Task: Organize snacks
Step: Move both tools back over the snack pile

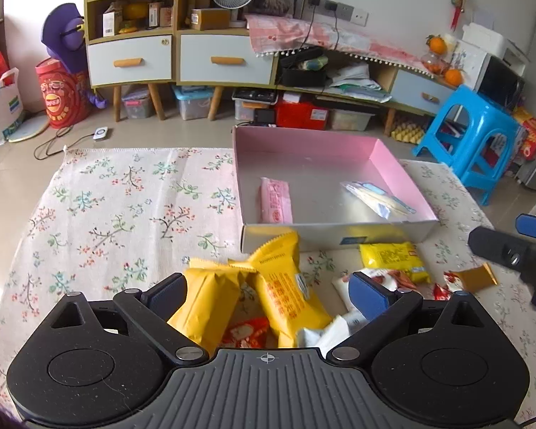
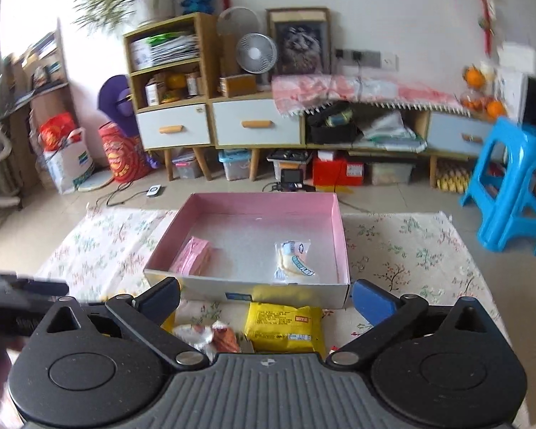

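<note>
Left wrist view: the box [image 1: 334, 236], pink inside with a pale outer wall, sat on the floral cloth [image 1: 118, 207] over the bench, right of centre. It held two snacks: a pink packet [image 1: 276, 200] at its near left and a clear blue-printed packet [image 1: 377, 198] at its right. Near the box lay loose snacks: two large yellow packets [image 1: 211, 307] [image 1: 289, 286] side by side, one smaller yellow packet [image 1: 393, 259], a red-and-white wrapper [image 1: 386, 280], a gold-brown wrapper [image 1: 477, 279]. The left gripper [image 1: 268, 296] had its jaws spread wide, gripping nothing; the two large yellow packets lay below the gap.

Right wrist view: the same box [image 2: 268, 291] lay centred, with the pink packet [image 2: 193, 255] left and the clear packet [image 2: 294, 259] right. One yellow packet [image 2: 284, 327] and one red-and-white wrapper [image 2: 211, 336] lay just near of it. The right gripper [image 2: 266, 298] was released, jaws wide, nothing held.
</note>
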`<action>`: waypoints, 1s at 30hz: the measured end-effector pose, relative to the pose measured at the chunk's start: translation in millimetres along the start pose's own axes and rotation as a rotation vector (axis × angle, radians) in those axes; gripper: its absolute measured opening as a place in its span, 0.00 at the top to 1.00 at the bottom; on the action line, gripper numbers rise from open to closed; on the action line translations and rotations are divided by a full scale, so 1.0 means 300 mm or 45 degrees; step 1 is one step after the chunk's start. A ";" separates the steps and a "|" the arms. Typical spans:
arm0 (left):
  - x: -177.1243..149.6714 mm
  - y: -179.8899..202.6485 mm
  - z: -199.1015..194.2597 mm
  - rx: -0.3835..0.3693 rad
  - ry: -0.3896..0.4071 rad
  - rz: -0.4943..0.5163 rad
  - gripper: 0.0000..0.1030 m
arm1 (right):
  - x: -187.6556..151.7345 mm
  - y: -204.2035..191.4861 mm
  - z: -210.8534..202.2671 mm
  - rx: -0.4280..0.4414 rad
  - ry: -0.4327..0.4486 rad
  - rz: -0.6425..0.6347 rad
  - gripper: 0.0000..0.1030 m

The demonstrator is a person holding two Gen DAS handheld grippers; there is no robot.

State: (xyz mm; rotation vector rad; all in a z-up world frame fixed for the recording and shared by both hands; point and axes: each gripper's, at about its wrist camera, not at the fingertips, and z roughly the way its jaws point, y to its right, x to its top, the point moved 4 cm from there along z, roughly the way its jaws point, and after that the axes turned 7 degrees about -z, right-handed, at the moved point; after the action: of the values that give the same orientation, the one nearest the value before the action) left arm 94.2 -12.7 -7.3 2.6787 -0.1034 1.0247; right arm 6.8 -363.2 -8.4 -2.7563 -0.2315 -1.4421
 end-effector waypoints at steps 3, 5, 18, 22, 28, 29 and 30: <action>-0.033 -0.005 -0.012 -0.014 0.003 0.011 0.04 | -0.034 -0.013 -0.012 0.007 0.013 -0.055 0.09; -0.051 -0.006 -0.019 -0.032 0.007 0.013 0.04 | -0.053 -0.016 -0.013 0.030 -0.005 -0.065 0.09; -0.187 -0.062 -0.066 -0.084 0.035 0.061 0.04 | -0.197 0.000 -0.070 0.062 -0.052 -0.125 0.09; -0.243 -0.063 -0.063 -0.123 0.029 0.156 0.04 | -0.251 0.006 -0.078 0.083 -0.092 -0.155 0.09; -0.349 -0.085 -0.039 -0.145 0.035 0.293 0.04 | -0.370 0.007 -0.091 0.115 -0.140 -0.202 0.10; -0.367 -0.090 -0.034 -0.142 0.032 0.310 0.04 | -0.390 0.010 -0.088 0.119 -0.150 -0.200 0.10; -0.381 -0.094 -0.030 -0.145 0.029 0.328 0.04 | -0.409 0.010 -0.086 0.124 -0.164 -0.201 0.10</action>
State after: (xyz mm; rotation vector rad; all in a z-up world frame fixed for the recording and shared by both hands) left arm 7.5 13.5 -83.3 2.5958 -0.4982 1.0851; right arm -82.8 -383.3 -94.0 -2.8087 -0.5194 -1.2457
